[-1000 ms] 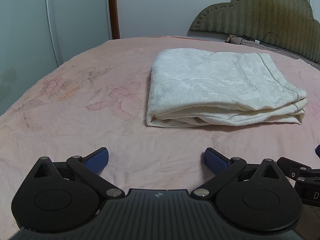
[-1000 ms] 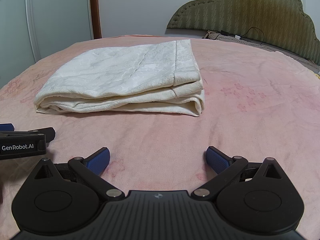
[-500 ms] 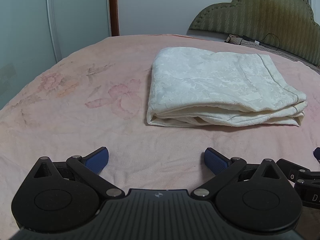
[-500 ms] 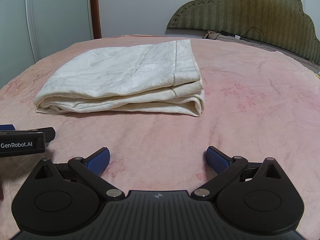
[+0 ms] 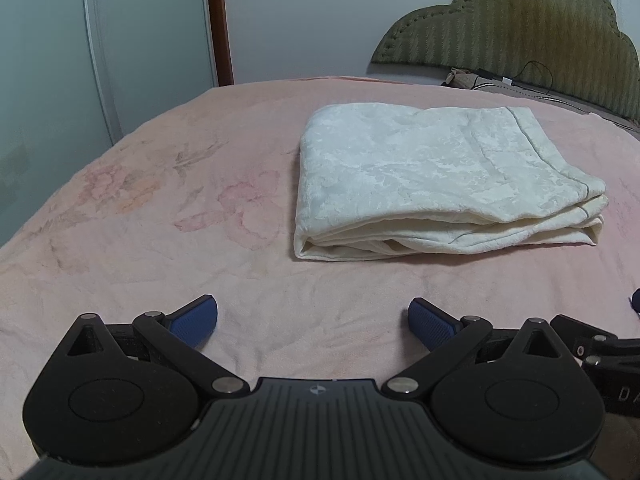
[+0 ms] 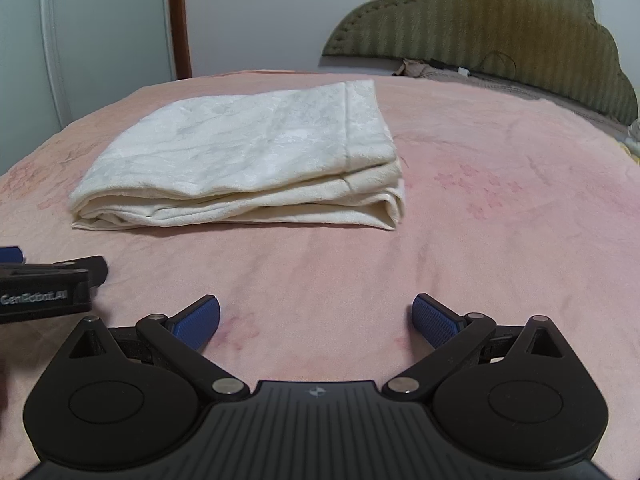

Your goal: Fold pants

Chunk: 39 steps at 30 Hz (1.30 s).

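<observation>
The cream pants lie folded into a flat, layered rectangle on the pink bed, toward the far middle of the cover. In the left wrist view the bundle sits right of centre, its rounded fold at the left end and its stacked edges facing the camera. In the right wrist view it sits left of centre, with a stitched hem band running across its right end.

The left tongs hang low over the near part of the bed, blue pads spread wide apart with nothing between them, well apart from the pants. The right tongs are likewise wide apart and empty, over bare pink cover near the camera. Each tool shows at the edge of the other's view, so they sit side by side.

A green scalloped headboard stands at the far right, with a dark cable lying at its foot. Pale wardrobe doors and a brown door frame fill the far left.
</observation>
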Motion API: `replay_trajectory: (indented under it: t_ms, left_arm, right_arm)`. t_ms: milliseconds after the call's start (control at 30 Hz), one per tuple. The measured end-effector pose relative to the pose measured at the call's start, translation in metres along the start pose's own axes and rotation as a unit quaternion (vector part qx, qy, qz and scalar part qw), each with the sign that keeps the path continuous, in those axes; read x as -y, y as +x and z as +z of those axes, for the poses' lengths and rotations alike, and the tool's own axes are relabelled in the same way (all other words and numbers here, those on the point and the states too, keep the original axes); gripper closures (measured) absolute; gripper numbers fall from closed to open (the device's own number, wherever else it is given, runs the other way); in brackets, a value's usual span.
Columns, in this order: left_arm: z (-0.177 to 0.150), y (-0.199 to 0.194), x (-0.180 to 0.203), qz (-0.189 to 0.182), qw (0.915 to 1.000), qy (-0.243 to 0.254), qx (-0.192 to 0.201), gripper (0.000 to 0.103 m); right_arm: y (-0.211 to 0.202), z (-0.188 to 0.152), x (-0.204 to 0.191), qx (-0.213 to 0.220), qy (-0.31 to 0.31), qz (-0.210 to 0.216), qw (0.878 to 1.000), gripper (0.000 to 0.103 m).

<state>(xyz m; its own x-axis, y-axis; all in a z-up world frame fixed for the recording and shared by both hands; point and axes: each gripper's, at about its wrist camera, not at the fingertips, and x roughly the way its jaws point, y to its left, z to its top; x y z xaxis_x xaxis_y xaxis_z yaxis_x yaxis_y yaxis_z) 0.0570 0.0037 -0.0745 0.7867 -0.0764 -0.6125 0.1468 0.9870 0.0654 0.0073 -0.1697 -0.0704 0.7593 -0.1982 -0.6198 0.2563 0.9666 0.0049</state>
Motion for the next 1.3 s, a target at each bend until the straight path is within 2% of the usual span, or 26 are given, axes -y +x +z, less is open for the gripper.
replay_trajectory:
  t_ms: [267, 500, 633, 1300]
  left_arm:
    - [0.004, -0.009, -0.002, -0.006, 1.0, -0.001, 0.005, 0.0]
    - [0.006, -0.014, -0.003, -0.01, 0.9999, -0.003, 0.008, 0.0]
    - [0.006, -0.015, -0.002, -0.012, 0.9999, -0.002, 0.005, 0.0]
    - [0.003, -0.016, -0.005, -0.01, 0.9999, -0.011, 0.003, 0.0]
  right_arm:
    - [-0.005, 0.001, -0.017, 0.002, -0.028, 0.011, 1.0, 0.0]
    - [-0.006, 0.004, -0.006, 0.006, -0.014, -0.006, 1.0, 0.0]
    - [-0.005, 0.003, 0.002, -0.002, 0.004, -0.001, 1.0, 0.0]
    - [-0.012, 0.001, -0.011, 0.005, -0.023, 0.015, 1.0, 0.0]
